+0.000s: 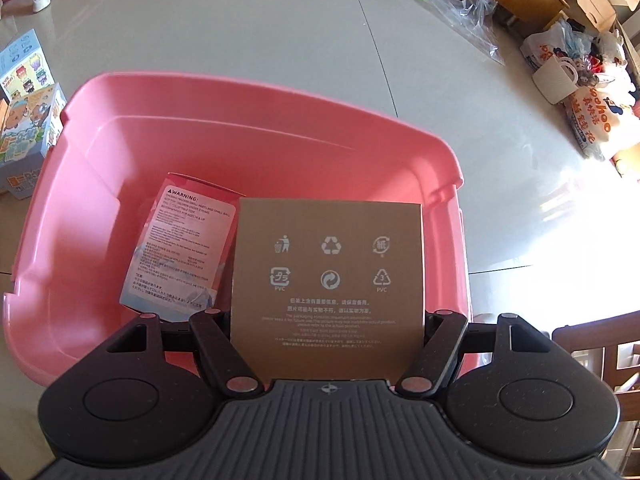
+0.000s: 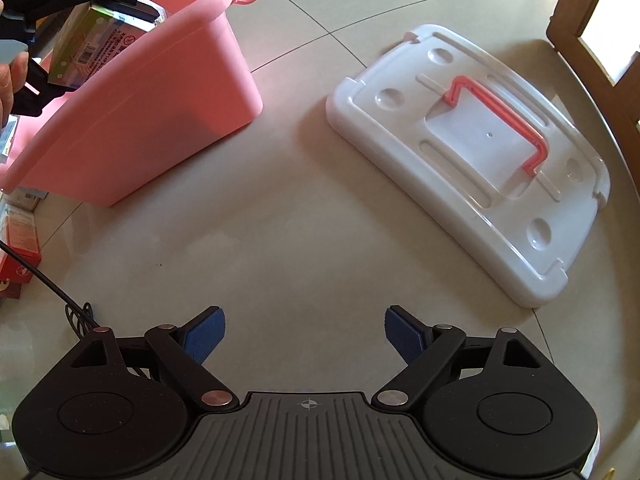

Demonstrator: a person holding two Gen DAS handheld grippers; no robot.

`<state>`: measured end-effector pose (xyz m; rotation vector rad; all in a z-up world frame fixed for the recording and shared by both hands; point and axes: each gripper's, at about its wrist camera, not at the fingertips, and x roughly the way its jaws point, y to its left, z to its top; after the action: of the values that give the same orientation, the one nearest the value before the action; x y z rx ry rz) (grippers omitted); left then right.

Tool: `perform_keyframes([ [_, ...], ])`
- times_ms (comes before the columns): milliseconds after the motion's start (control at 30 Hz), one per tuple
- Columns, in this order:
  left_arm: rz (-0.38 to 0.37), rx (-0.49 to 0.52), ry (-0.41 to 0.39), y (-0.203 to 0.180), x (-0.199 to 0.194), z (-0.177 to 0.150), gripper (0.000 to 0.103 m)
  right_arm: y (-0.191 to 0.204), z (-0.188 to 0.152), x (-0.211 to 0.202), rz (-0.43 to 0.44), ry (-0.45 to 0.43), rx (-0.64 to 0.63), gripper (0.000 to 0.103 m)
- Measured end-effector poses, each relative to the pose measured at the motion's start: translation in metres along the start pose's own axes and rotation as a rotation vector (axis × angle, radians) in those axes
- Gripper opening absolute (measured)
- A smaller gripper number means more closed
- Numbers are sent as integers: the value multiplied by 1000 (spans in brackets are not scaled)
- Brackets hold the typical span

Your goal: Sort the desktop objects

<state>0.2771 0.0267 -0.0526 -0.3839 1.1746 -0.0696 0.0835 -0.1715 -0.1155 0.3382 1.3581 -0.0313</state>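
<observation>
Left gripper pinches a brown box, which we see held over the pink bin. Beyond it a red box lies inside the bin. Right gripper hangs spread above the table; farther off we note a white lid.

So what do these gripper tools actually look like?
Both are matte black plastic: two round discs, a ribbed grey centre plate with a crosshair mark, and hinged arms on silver rivets. The right gripper has blue textured pads; a thin black cable trails beside it.
</observation>
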Motion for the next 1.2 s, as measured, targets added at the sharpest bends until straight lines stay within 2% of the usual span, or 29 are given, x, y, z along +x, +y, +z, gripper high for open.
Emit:
perform_keyframes([
  [133, 29, 17, 4, -2, 0, 2, 73, 0, 0, 3, -3, 6, 3, 85],
  [300, 170, 125, 10, -11, 1, -3, 77, 1, 1, 1, 6, 2, 1, 85],
  [467, 178, 87, 9, -5, -8, 0, 84, 2, 1, 0, 15, 1, -2, 85],
  [700, 249, 119, -70, -12, -27, 13, 85, 4, 2, -3, 22, -5, 2, 85],
  [900, 300, 86, -112, -2, -40, 21, 85, 6, 3, -5, 29, -6, 0, 85],
  [1200, 454, 148, -178, 3, -56, 28, 85, 11, 2, -4, 40, 0, -4, 85],
])
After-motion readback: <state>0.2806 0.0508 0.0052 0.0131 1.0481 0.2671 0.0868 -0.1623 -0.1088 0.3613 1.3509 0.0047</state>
